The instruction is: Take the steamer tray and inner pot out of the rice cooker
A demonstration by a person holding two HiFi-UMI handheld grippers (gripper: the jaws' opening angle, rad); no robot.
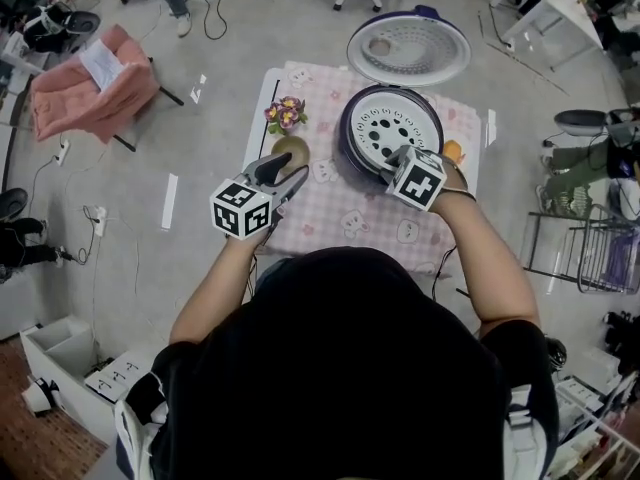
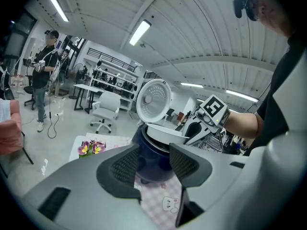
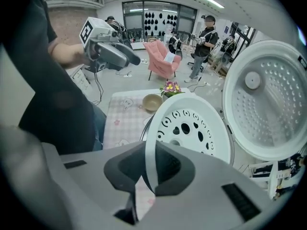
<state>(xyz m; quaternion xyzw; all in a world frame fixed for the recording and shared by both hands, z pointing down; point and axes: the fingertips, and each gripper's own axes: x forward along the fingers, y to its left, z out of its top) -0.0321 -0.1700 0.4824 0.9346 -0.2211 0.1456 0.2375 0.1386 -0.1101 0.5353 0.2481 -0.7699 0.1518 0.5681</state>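
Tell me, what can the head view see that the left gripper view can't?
Only the head view shows the little bowl on the table and the holes in the top of the steamer tray. Only the left gripper view shows the ceiling lights. Both show the rice cooker with its lid open, the flowers, and the right gripper pinching the tray's rim.

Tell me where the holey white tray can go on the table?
The biggest bare patch is the checked tablecloth in front of the rice cooker, right of the bowl. A smaller one lies behind the flowers. The right side is crowded: cooker and an orange thing.
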